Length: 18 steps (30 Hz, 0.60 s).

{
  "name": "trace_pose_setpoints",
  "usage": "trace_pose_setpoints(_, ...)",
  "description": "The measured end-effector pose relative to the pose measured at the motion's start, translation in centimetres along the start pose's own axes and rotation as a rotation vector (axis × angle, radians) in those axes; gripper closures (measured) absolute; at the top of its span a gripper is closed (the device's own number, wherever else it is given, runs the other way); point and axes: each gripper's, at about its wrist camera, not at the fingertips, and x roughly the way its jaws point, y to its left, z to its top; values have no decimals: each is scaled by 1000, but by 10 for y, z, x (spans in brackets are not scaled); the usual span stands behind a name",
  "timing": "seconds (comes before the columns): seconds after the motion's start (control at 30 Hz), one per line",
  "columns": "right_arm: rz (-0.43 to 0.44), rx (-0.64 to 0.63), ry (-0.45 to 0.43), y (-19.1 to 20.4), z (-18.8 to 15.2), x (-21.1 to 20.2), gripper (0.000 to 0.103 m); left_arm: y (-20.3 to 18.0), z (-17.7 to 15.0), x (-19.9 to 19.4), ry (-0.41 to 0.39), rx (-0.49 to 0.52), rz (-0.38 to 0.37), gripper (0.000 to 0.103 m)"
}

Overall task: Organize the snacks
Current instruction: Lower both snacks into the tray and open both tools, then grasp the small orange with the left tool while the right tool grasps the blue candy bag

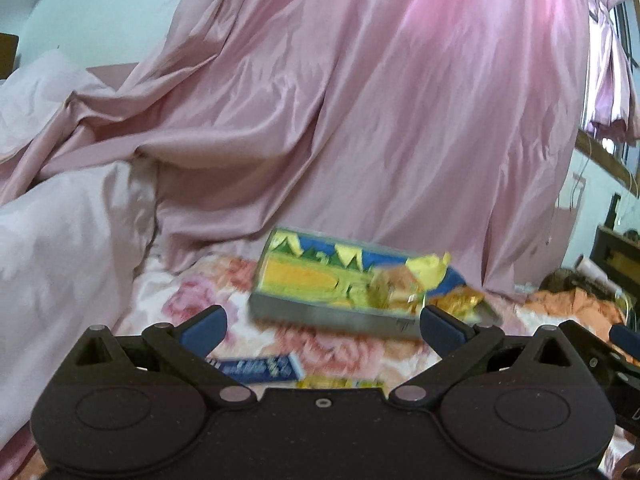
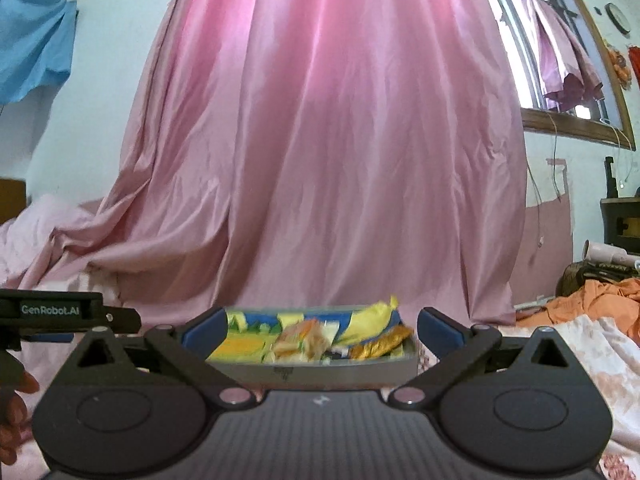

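A wide pink curtain (image 2: 320,140) hangs behind everything, its hem spilling onto the bed, and we read it as a plain backdrop to the work, not part of it. Below it lies the floral bedsheet (image 1: 208,300), which carries all the snacks; a pale pillow or duvet (image 1: 60,248) is bunched along its left side, and orange cloth (image 2: 592,300) is heaped near its right edge. Toward the far middle of the sheet, just in front of the curtain hem, sits a shallow grey tray (image 1: 340,318) with a bright yellow, blue and green printed lining. We judge it to be the collecting place, since yellow wrappers (image 2: 372,316), a gold-foil packet (image 2: 380,344) and a few small packets too blurred to name are already piled toward its right end. Two snacks lie outside it on the sheet's near side, close under the left gripper: a blue stick-shaped pack (image 1: 256,368) and, just beside it, a yellow packet (image 1: 340,383) mostly hidden by the tool. We take these to be waiting their turn. The left gripper (image 1: 322,326) is spread wide with nothing in it. The right gripper (image 2: 320,330) is also spread as far as it goes and holds nothing; the tray merely shows through the gap between its fingers.
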Motion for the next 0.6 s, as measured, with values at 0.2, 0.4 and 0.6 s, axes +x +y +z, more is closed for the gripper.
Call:
trace_pose_setpoints(0.2,23,-61,98,13,-21,-18,0,19,-29,-16,60,21,6,1)
trace_pose_setpoints(0.4,29,-125,208,23,-41,-25,0,36,-52,-28,104,42,16,1)
trace_pose_setpoints(0.6,43,-146,301,31,-56,-23,0,39,-64,-18,178,62,17,1)
